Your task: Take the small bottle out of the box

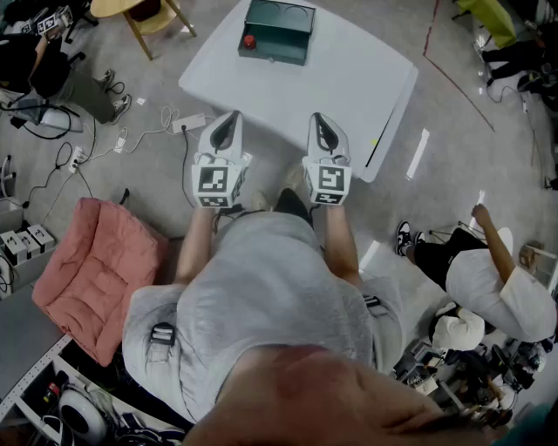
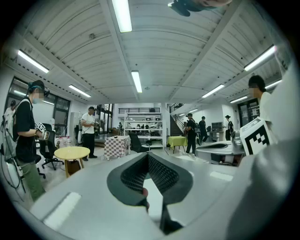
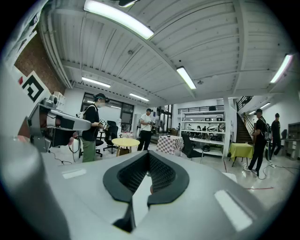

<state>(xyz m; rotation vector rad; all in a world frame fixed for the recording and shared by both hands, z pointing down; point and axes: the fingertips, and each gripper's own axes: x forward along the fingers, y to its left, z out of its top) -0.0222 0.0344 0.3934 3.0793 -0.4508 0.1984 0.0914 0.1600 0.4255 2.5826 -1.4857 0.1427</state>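
A dark green box (image 1: 277, 30) stands open at the far end of the white table (image 1: 349, 78). A small red-topped thing (image 1: 249, 41), likely the small bottle, sits at the box's left end. My left gripper (image 1: 233, 118) and right gripper (image 1: 318, 119) hover side by side over the table's near edge, well short of the box. Both point toward it. Each is shut, tips touching, with nothing held. In the left gripper view the black jaws meet at the left gripper's (image 2: 148, 154) tip. The right gripper (image 3: 149, 153) looks the same in its own view.
A round wooden table (image 1: 144, 13) stands on the floor beyond the white table's left corner. A power strip (image 1: 188, 123) with cables lies left of the table. A pink cushion (image 1: 96, 274) is at my left, a crouching person (image 1: 497, 283) at my right.
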